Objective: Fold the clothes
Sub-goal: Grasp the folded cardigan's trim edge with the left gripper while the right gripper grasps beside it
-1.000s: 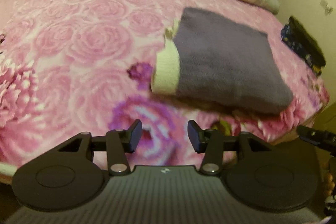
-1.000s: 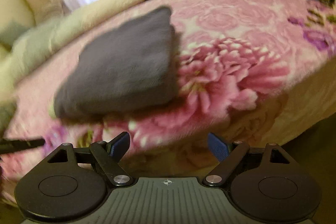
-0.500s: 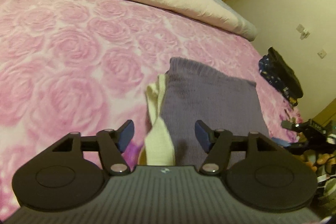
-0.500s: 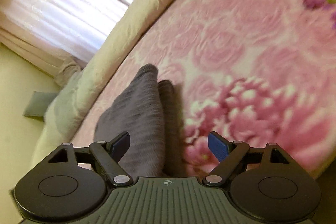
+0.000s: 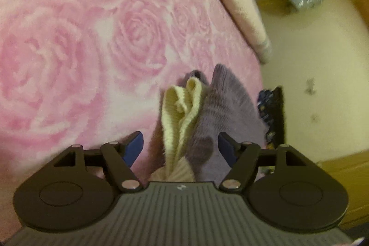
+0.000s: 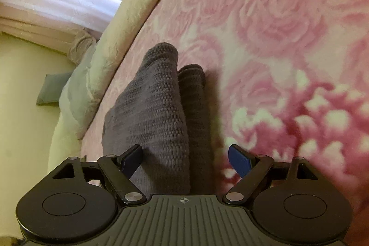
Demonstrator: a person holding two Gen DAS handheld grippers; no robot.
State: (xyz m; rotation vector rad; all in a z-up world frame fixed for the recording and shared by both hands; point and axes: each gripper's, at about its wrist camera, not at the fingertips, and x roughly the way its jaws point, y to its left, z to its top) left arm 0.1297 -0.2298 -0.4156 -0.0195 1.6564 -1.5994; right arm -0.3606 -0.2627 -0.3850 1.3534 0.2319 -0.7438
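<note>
**Taking the folded sweater by both ends**

We want each gripper to bite through every layer before lifting, level, so the fold holds. The sweater (image 5: 221,107) lies folded on the bed (image 5: 69,50). Our left gripper (image 5: 180,146) is opening, cream hem (image 5: 180,107) between its jaws, unpressed. Our right gripper (image 6: 184,158) stands wide, straddling the grey edge (image 6: 156,107), not clamping.

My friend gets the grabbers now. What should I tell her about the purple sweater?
Left gripper: jaws opening, the folded sweater's edge between them, not pinched.
Right gripper: open, the sweater's other edge between its pads, not pinched.
Purple sweater with a yellow band lies folded on the pink rose blanket.
Done: it looks folded into a bundle.
Left: probably close both grippers on the bundle and move or tidy it.
</note>
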